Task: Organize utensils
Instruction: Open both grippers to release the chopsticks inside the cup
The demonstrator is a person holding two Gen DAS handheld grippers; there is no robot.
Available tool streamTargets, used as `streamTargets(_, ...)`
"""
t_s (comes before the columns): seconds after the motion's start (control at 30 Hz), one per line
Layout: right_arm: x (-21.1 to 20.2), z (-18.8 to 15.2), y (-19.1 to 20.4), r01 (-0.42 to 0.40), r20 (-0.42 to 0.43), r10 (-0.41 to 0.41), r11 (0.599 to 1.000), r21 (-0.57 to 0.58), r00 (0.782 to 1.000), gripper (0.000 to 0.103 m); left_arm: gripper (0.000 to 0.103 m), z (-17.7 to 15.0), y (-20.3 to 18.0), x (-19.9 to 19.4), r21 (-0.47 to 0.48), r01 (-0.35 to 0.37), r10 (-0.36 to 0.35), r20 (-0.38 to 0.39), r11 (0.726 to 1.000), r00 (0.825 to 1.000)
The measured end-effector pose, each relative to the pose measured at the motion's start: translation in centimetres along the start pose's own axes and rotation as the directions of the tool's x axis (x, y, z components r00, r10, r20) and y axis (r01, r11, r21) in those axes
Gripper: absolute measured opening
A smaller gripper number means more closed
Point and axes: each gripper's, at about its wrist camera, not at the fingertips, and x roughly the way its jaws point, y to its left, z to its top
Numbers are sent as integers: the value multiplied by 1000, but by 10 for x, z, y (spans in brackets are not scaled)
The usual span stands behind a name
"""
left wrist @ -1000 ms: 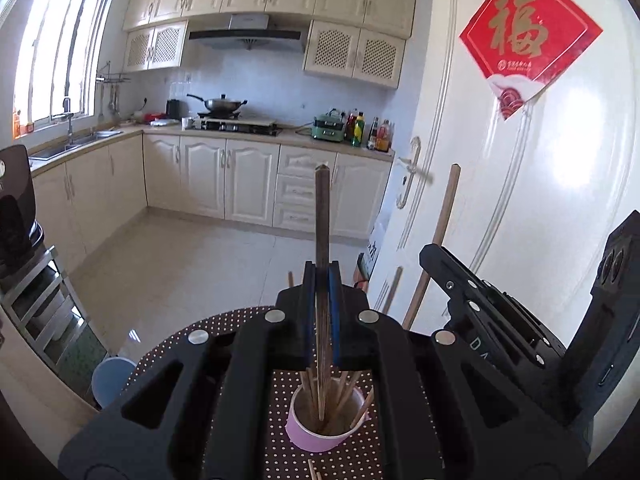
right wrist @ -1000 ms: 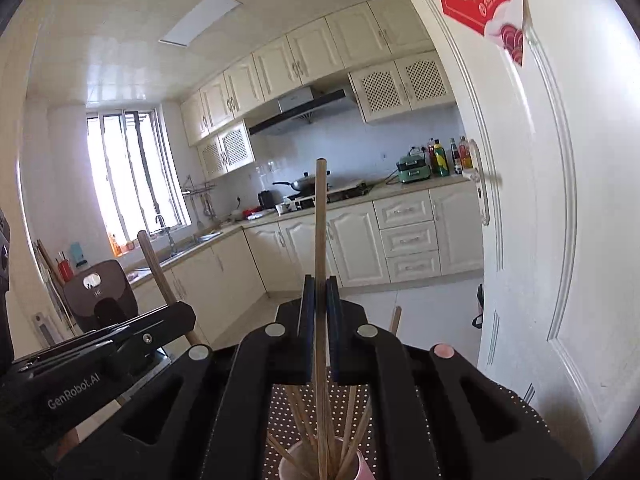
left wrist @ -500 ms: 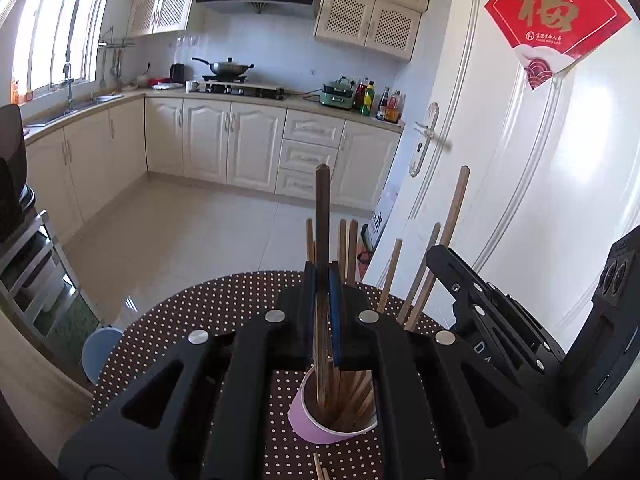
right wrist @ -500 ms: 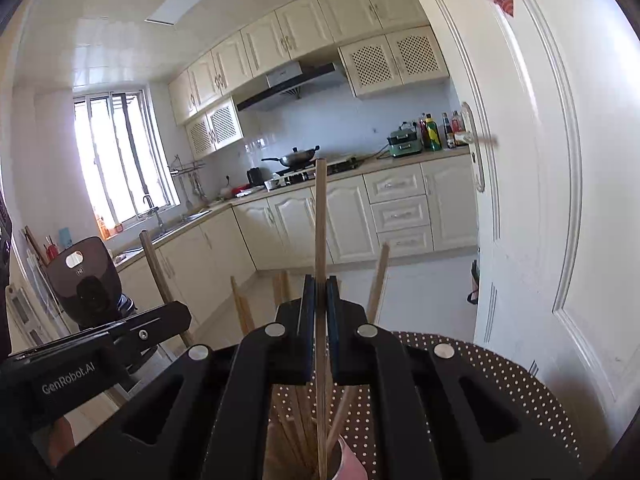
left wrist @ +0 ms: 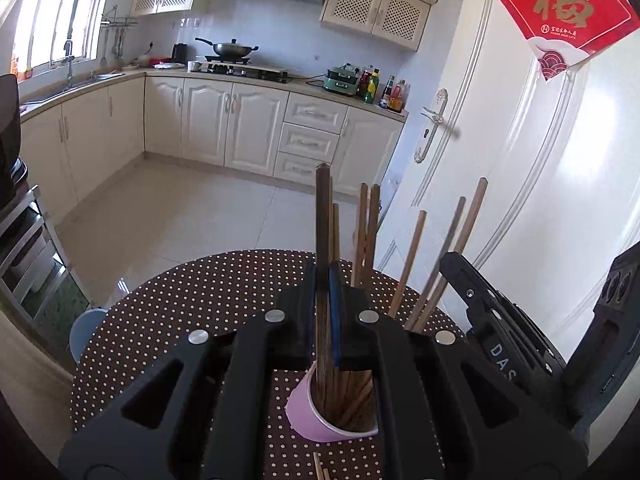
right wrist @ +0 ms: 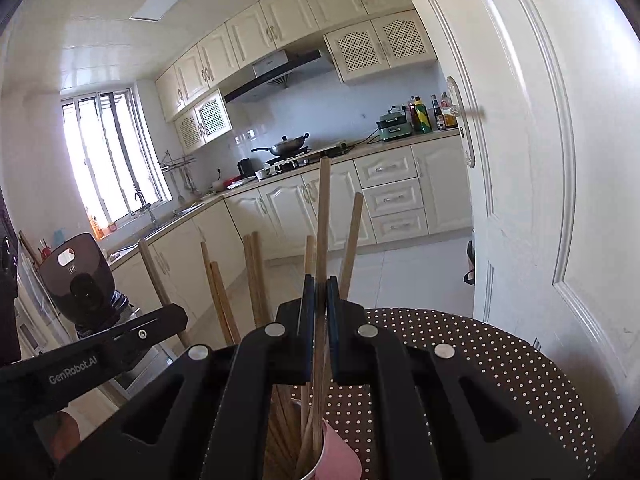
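Note:
A pink cup (left wrist: 308, 416) stands on the dotted table (left wrist: 192, 312) and holds several wooden chopsticks (left wrist: 370, 232). My left gripper (left wrist: 323, 280) is shut on a dark chopstick (left wrist: 322, 216), held upright with its lower end inside the cup. My right gripper (right wrist: 318, 292) is shut on a light chopstick (right wrist: 323, 208), also upright with its lower end in the cup (right wrist: 340, 456). Each gripper shows at the edge of the other's view, the right one (left wrist: 492, 332) and the left one (right wrist: 104, 348).
Two loose chopstick tips (left wrist: 318, 468) lie on the table just in front of the cup. A white door (left wrist: 520, 184) stands close on the right. Kitchen cabinets (left wrist: 224, 124) and tiled floor lie beyond the table's far edge. A blue stool (left wrist: 86, 330) sits at the left.
Both grippers have come lower with their chopsticks, so the chopstick ends now sit deeper in the cup and more of the table shows. Both stay shut.

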Motion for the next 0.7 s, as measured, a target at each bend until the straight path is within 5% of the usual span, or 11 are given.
streamTargets(0.7, 8, -12, -3, 1, -7, -1, 1000, 13, 1000, 7, 8, -11, 10, 16, 5, 38, -38, 49, 999, 998)
